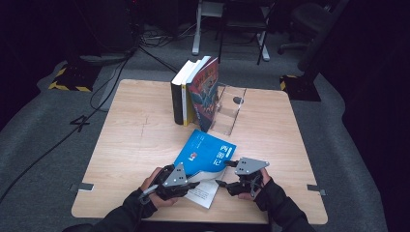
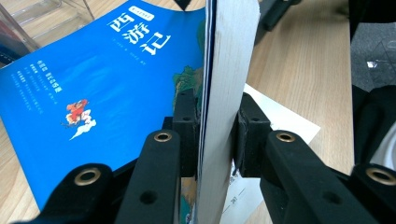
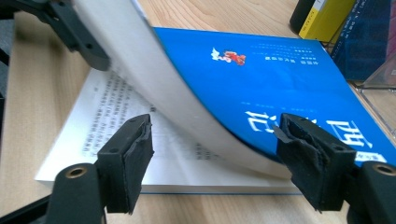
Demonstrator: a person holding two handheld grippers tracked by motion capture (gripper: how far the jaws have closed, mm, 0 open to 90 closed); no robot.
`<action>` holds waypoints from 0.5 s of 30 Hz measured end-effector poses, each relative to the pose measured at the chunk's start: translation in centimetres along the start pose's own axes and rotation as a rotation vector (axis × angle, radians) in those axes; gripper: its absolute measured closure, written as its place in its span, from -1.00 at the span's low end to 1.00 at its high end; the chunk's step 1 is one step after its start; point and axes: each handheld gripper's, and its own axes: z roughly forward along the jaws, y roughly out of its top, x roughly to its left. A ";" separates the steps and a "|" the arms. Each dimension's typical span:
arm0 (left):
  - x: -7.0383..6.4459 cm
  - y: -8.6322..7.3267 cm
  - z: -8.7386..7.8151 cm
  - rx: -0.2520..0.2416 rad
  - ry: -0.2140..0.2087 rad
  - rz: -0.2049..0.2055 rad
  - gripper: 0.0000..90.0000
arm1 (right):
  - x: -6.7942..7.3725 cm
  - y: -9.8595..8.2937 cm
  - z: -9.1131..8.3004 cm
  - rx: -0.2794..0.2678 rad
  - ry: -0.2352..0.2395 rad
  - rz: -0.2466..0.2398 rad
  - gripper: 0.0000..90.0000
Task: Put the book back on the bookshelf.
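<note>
table: a pale wooden table (image 1: 130, 140) with light grain, standing on grey carpet; black cables trail over the floor at the far left.
room: dark around the edges, with chair and stand legs beyond the far end of the table.
book row: three upright books (image 1: 196, 92) stand near the far middle of the table, leaning against a clear acrylic holder (image 1: 229, 111) just to their right.
blue book: a blue book (image 1: 205, 153) with white chinese characters lies at the near middle of the table, between the two grippers, its front part lifted and curved so a printed white page (image 3: 116, 116) shows underneath.
left gripper: the left gripper (image 1: 180, 182) sits at the book's near left edge; in the left gripper view its black jaws are drawn in narrow and pinch a thick sheaf of pages with the blue cover, holding that sheaf up on edge.
right gripper: the right gripper (image 1: 227, 182) is at the book's near right corner; in the right gripper view its padded jaws stand wide apart, one on each side of the curling sheaf, above the flat pages, gripping nothing.
hands: gloved hands in dark sleeves hold both tools at the near edge.
</note>
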 end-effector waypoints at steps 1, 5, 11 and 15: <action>0.0 -0.1 -0.2 -0.003 -0.002 -0.004 0.64 | -0.1 0.0 0.2 0.001 0.000 -0.007 -0.38; 0.0 -0.6 -1.0 -0.010 0.003 -0.016 0.63 | -0.3 0.3 1.2 0.026 0.008 -0.048 -0.37; 0.2 -1.4 -2.5 -0.016 0.035 -0.038 0.62 | -1.0 0.5 2.3 0.014 0.070 -0.086 -0.16; 0.4 -1.9 -3.5 -0.014 0.059 -0.048 0.56 | -1.2 0.8 2.5 -0.026 0.144 -0.113 0.21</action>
